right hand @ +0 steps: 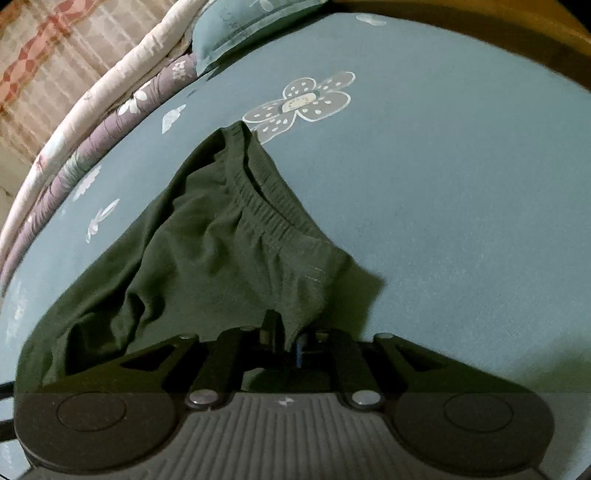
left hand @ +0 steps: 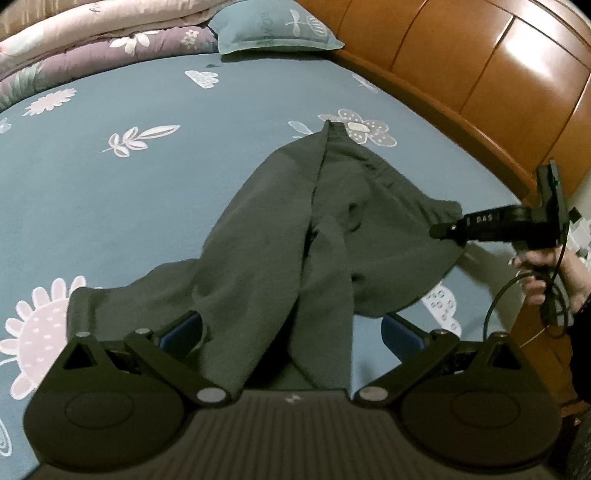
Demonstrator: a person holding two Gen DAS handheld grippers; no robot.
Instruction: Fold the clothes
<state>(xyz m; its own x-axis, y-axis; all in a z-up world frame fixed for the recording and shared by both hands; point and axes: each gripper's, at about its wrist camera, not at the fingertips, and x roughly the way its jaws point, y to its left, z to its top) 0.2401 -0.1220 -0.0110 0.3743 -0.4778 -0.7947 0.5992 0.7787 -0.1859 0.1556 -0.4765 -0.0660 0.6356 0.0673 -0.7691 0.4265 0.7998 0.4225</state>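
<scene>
We see the dark green trousers [left hand: 280,229] spread on the blue floral bedsheet [left hand: 147,192]. Our right gripper [right hand: 291,341] is clenched on a pinch of fabric by the waistband [right hand: 266,206], lifting it. Our left gripper [left hand: 291,332] stands released, its jaws wide around a trouser leg.

The soft dark green cloth pants [left hand: 280,236] are one plain colour, with a ribbed band [right hand: 266,206] of the same green. Under the pants lies the flat blue-green cotton bed sheet [left hand: 110,206], printed with white leaves, small white clouds and big pale pink flowers with dots. Past the far end of the pants sits a blue-green square pillow [left hand: 273,26] with a white flower drawing. Beside that pillow is a puffy purple and pink quilt [left hand: 96,44] with white flowers. Right of the pants stands the shiny orange-brown wooden headboard [left hand: 480,74].
</scene>
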